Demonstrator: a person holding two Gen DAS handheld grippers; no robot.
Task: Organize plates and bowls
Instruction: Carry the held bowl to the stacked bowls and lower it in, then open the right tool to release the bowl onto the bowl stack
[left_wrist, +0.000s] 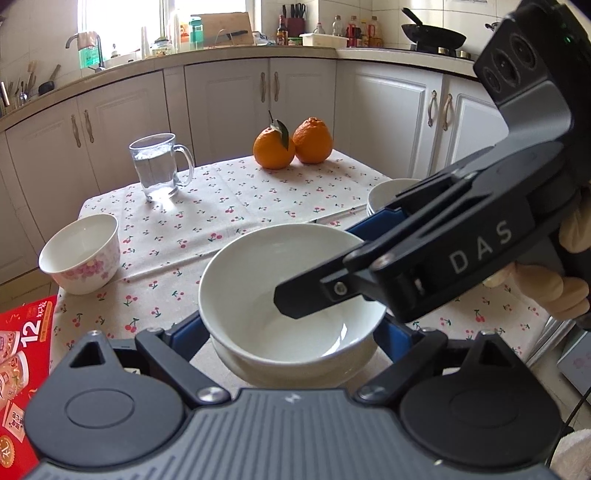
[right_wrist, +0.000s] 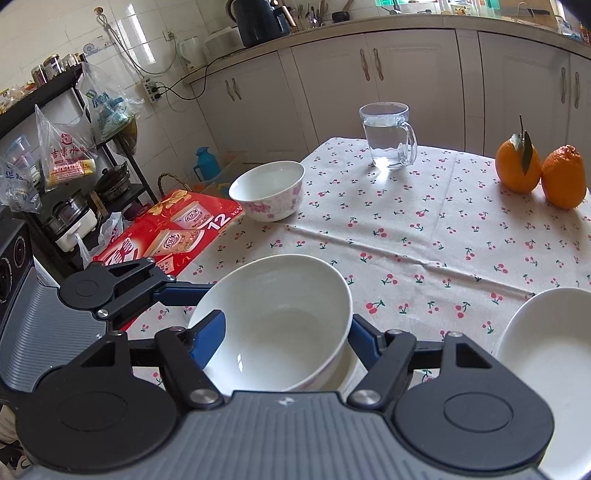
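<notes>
A plain white bowl (left_wrist: 255, 273) (right_wrist: 280, 314) sits tilted inside a second white bowl (left_wrist: 295, 373) (right_wrist: 345, 369) near the table's front edge. My left gripper (left_wrist: 291, 332) clasps the lower bowl, its blue pads on both sides just under the rim. The right gripper (right_wrist: 286, 336) (left_wrist: 325, 264) reaches in from the right and is shut on the upper bowl. One of its fingers lies over the bowl's inside and the other outside its rim. A flowered bowl (left_wrist: 79, 254) (right_wrist: 267, 192) stands at the table's left edge. White dishes (left_wrist: 384, 192) (right_wrist: 546, 354) are stacked at the right.
On the cherry-print tablecloth (left_wrist: 229, 206) stand a glass mug of water (left_wrist: 157, 166) (right_wrist: 388, 136) and two oranges (left_wrist: 291, 144) (right_wrist: 539, 173) at the far side. A red carton (left_wrist: 22, 350) (right_wrist: 170, 232) lies beside the table on the left. Kitchen cabinets stand behind.
</notes>
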